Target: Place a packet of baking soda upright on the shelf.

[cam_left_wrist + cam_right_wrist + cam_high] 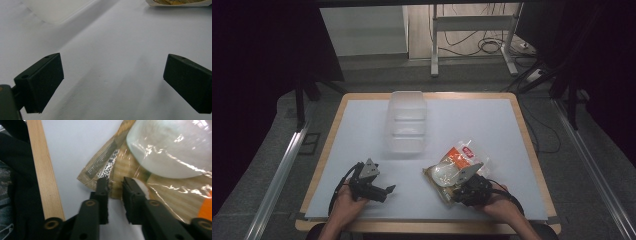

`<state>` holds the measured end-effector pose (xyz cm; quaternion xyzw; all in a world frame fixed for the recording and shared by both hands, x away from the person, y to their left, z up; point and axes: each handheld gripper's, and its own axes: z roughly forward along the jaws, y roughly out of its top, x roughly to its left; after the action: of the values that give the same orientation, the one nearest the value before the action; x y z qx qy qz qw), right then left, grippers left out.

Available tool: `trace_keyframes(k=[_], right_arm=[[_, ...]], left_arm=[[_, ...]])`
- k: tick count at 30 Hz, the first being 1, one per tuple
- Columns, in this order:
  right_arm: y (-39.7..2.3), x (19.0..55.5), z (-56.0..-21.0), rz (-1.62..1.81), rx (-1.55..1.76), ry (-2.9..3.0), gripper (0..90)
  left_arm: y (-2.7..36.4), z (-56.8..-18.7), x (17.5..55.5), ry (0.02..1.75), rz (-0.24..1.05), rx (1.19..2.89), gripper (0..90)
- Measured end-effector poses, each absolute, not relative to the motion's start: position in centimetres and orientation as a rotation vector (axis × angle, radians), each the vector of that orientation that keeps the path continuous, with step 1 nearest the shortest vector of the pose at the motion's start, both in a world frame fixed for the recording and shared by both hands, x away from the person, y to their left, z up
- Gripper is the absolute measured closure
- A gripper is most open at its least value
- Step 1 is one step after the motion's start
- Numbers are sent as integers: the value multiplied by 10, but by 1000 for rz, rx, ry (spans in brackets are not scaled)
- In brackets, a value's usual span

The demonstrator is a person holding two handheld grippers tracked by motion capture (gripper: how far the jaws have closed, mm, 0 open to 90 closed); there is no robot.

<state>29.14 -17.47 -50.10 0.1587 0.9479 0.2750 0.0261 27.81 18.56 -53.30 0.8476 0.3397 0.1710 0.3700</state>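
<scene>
A snack bag [456,165] lies on the table's white top [472,120], near the right front corner.

The bag is crinkly and see-through, with a brown edge, some orange and red, and a pale round thing inside. In the right gripper view its brown bottom edge [110,173] sits between the two black jaws of the right gripper [115,185]. The jaws are nearly shut with just a thin gap, and they look pinched on that edge. The wooden rim of the table [45,175] runs close beside them. The left gripper [384,192] is held low near the front left of the table, well apart from the bag. Its jaws are wide open with nothing between them. A clear plastic box [406,122] stands farther back, near the middle of the table.
</scene>
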Motion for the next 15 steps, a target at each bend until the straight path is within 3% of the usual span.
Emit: trace_keyframes(k=[3,15], right_arm=[[-178,289,-492,861,508,2866,601],[-222,311,-464,940,762,2602,339]], left_arm=[[185,-533,278,872,438,2174,30],[184,-533,278,874,437,2178,30]])
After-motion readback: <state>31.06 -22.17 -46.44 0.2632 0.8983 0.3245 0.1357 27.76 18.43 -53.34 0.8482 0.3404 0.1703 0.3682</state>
